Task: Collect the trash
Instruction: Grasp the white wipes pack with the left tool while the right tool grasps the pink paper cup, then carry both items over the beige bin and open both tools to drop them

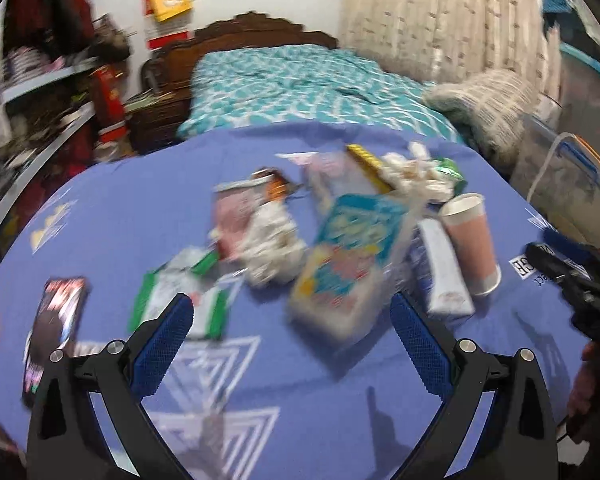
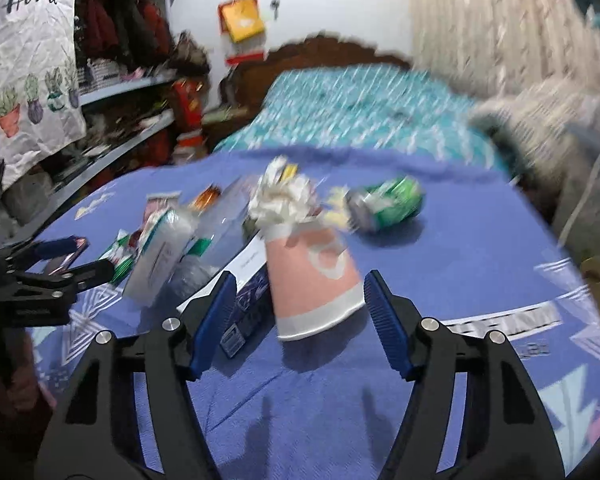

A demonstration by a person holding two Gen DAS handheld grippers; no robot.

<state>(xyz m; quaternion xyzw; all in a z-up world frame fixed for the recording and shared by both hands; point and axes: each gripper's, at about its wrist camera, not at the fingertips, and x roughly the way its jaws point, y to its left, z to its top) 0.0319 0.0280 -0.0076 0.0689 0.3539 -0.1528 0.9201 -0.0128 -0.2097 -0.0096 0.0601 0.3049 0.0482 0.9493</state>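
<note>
My right gripper (image 2: 300, 320) is spread wide and holds nothing; a pink paper cup (image 2: 316, 280) stands upside down on the blue cloth (image 2: 440, 260) just ahead, between the finger lines but touching neither pad. A crumpled white wad (image 2: 284, 200) sits right behind the cup, and a crushed green can (image 2: 384, 204) lies on its side further back to the right. A white box (image 2: 160, 256) lies to the cup's left. My left gripper (image 1: 290, 328) is also wide open and empty, hovering over the cloth (image 1: 120, 220) with a blurred blue-and-yellow box (image 1: 348, 264) just beyond its fingers. Next to that box are a white carton (image 1: 444, 268) and the cup (image 1: 472, 240); a paper wad (image 1: 272, 248), a green-edged wrapper (image 1: 184, 292) and a dark packet (image 1: 56, 320) lie to the left. Beyond the cloth is a bed (image 1: 300, 88) with a teal cover.
</note>
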